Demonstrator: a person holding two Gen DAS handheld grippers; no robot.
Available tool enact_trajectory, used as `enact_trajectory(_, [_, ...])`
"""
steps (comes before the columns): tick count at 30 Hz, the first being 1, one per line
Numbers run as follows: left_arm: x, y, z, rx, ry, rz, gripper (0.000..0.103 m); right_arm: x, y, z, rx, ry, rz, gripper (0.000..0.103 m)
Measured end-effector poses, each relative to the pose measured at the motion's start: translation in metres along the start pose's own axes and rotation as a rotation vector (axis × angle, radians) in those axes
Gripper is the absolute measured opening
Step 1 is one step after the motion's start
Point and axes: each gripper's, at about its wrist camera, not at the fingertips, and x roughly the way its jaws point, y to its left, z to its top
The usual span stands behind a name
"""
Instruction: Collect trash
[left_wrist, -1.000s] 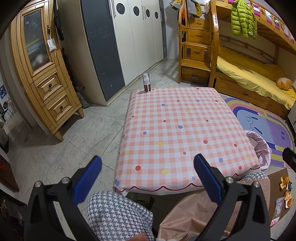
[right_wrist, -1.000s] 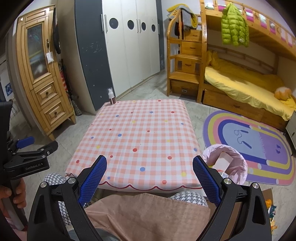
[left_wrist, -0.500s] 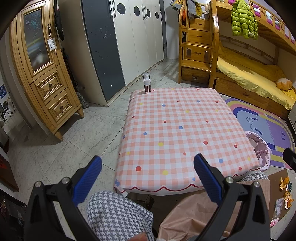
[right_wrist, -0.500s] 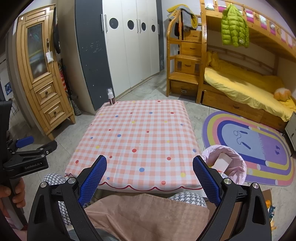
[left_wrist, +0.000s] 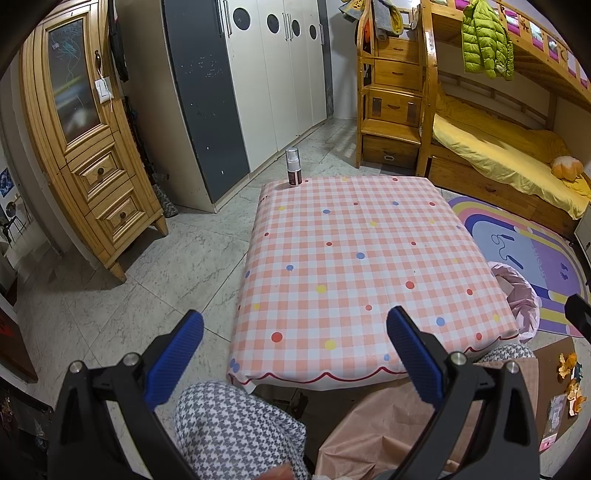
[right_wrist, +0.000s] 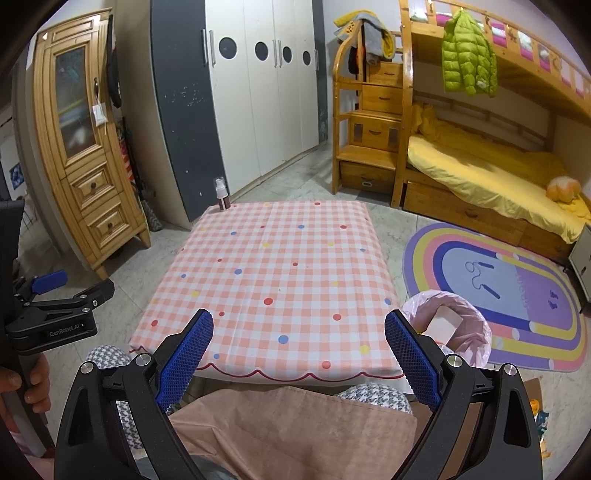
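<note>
While both our left gripper (left_wrist: 293, 334) and right gripper (right_wrist: 298, 334) hang spread and empty, we judge the spray bottle (left_wrist: 293, 166) at eleven o'clock comes next, needing a long reach.

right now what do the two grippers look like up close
Both are the same build: a black plastic frame forking into two arms with silver bolt heads, ending in blue fingers with a ribbed, cross-hatched grip face. See the left gripper and the right gripper. Seen side-on from the right wrist view, the left one's black body carries white "GenRobot.AI" lettering. No cables show. The person wears grey-and-white houndstooth trousers.
</note>
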Motion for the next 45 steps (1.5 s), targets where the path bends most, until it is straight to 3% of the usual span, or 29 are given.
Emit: enact_trajectory(45, [0.0010, 0.0013, -0.0008, 0.001, 0.003, 0.001, 0.096, 0.0002, -0.0009, -0.0009, 0.005, 0.012, 0.002, 0.093])
